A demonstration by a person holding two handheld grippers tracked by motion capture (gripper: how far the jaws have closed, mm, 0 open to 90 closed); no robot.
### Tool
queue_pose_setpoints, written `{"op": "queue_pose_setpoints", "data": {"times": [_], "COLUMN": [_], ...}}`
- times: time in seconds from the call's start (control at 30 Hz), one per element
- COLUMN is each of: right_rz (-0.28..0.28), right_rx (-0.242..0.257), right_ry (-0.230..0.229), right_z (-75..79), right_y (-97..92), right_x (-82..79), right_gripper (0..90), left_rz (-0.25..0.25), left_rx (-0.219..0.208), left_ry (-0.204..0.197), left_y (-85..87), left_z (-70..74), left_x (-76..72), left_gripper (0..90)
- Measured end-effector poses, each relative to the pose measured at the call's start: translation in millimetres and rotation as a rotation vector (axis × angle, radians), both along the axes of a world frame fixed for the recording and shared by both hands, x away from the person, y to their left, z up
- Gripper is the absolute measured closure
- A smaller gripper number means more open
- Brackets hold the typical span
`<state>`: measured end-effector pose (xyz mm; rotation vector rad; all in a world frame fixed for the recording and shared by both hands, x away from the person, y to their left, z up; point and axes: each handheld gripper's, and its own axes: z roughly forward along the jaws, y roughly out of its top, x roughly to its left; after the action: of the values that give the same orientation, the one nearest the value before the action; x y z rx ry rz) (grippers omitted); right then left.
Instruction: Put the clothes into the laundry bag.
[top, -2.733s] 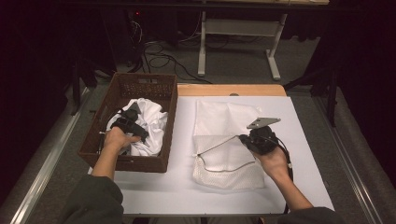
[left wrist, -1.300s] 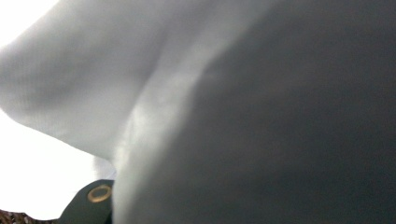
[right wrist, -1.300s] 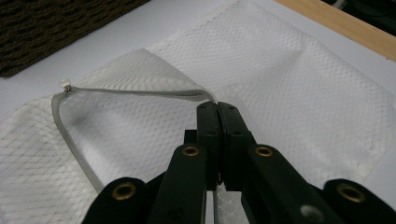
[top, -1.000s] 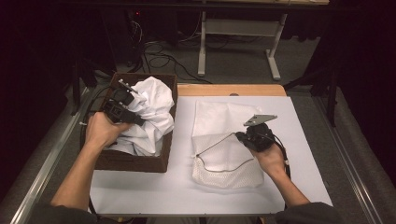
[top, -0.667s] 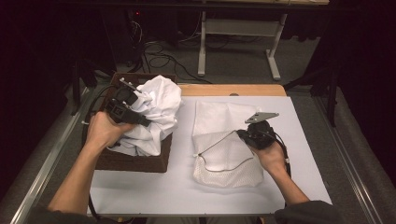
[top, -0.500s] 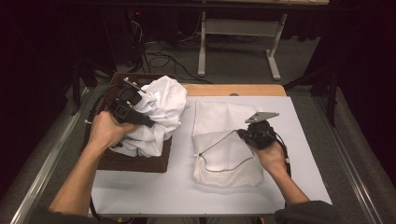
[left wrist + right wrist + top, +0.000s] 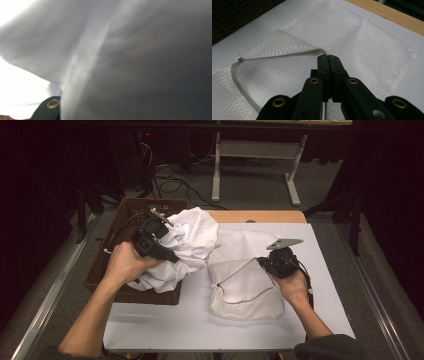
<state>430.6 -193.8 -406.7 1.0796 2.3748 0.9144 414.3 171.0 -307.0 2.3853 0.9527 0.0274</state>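
White cloth (image 7: 187,242) is gripped in the left tool (image 7: 150,240), above the basket (image 7: 107,270). The right tool (image 7: 329,65), closed, pinches the mesh bag (image 7: 294,75) rim. Cloth should be fed into the held-up opening, grip kept firm.

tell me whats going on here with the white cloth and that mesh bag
A person works at a table with a gripper in each hand. The left gripper is clamped on a bundle of white cloth, held above the brown basket and partly over the table's white sheet. The right gripper is shut on the zipper edge of a white mesh bag, holding its mouth open. The cloth is not yet in the bag; it looks headed there.
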Motion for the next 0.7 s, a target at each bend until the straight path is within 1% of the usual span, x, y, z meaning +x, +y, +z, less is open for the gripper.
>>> {"op": "queue_pose_setpoints", "data": {"times": [0.07, 0.13, 0.17, 0.2, 0.27, 0.37, 0.4, 0.47, 0.57, 0.7], "right_rz": [-0.003, -0.006, -0.009, -0.009, -0.014, -0.020, -0.023, -0.024, -0.026, -0.031], "right_rx": [-0.003, -0.008, -0.009, -0.007, -0.008, -0.013, -0.012, -0.009, -0.010, -0.011], "right_ry": [0.002, 0.000, 0.005, 0.006, 0.003, 0.008, 0.012, 0.009, 0.008, 0.004], "right_z": [-0.2, -0.5, -0.5, -0.8, -1.1, -0.4, 0.2, -0.1, 0.1, 1.9], "right_y": [0.2, -0.3, -0.7, -1.0, -1.5, -2.4, -3.0, -3.0, -3.2, -4.6], "right_x": [-0.4, 0.1, 0.2, 0.5, 0.9, 0.8, 0.7, 0.7, 0.4, 1.0], "right_gripper": [89.9, 89.9, 89.9, 89.9, 89.9, 89.9, 89.9, 89.9, 89.9, 89.9], "left_rz": [-0.008, -0.036, -0.046, -0.046, -0.067, -0.079, -0.089, -0.098, -0.113, -0.128], "left_rx": [0.000, 0.004, 0.000, 0.000, -0.012, -0.017, -0.022, -0.019, -0.025, -0.034], "left_ry": [-0.002, -0.020, -0.022, -0.022, -0.027, -0.026, -0.021, -0.020, -0.026, -0.037], "left_y": [-2.5, -9.4, -11.3, -11.3, -15.9, -19.1, -23.2, -25.4, -32.3, -40.4], "left_z": [0.3, 3.4, 4.8, 4.8, 8.1, 9.0, 8.6, 8.4, 8.8, 14.9], "left_x": [-1.6, -6.7, -8.4, -8.4, -11.7, -13.0, -14.0, -14.5, -17.0, -19.1], "left_gripper": [75.9, 75.9, 75.9, 75.9, 75.9, 75.9, 75.9, 75.9, 75.9, 75.9]}}
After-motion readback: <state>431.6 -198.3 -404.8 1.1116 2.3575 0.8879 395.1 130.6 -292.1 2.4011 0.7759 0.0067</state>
